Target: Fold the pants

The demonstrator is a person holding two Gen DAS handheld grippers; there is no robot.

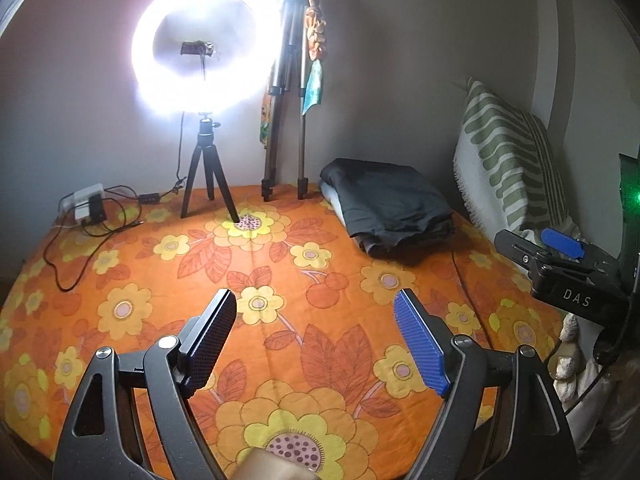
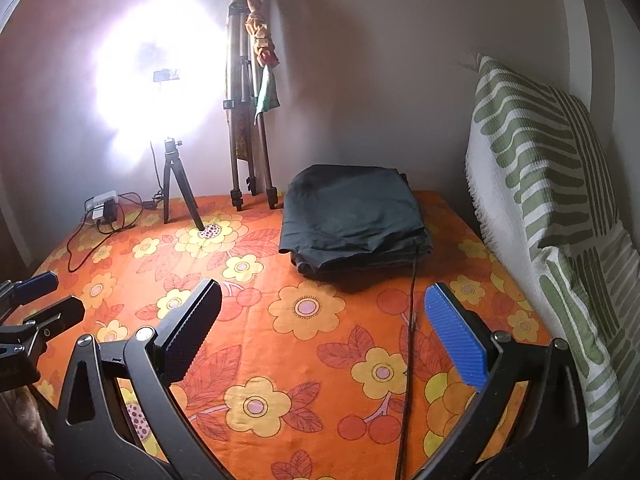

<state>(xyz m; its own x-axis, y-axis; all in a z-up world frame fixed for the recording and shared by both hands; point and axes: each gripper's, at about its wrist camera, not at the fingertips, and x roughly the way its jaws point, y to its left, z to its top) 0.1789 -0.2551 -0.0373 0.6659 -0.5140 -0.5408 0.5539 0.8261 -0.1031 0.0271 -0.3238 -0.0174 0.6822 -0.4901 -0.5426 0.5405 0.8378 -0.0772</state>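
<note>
A stack of folded dark pants (image 1: 390,206) lies at the far right of the orange flowered cloth (image 1: 280,280); it also shows in the right wrist view (image 2: 352,220). My left gripper (image 1: 316,308) is open and empty, held above the cloth well short of the stack. My right gripper (image 2: 324,304) is open and empty, just in front of the stack. The right gripper also shows at the right edge of the left wrist view (image 1: 560,256), and the left gripper shows at the left edge of the right wrist view (image 2: 32,308).
A lit ring light on a small tripod (image 1: 206,160) and a folded tall tripod (image 1: 286,120) stand at the back. A power strip with cables (image 1: 86,204) lies back left. A green striped pillow (image 2: 560,200) leans at the right. A thin black cable (image 2: 410,340) runs over the cloth.
</note>
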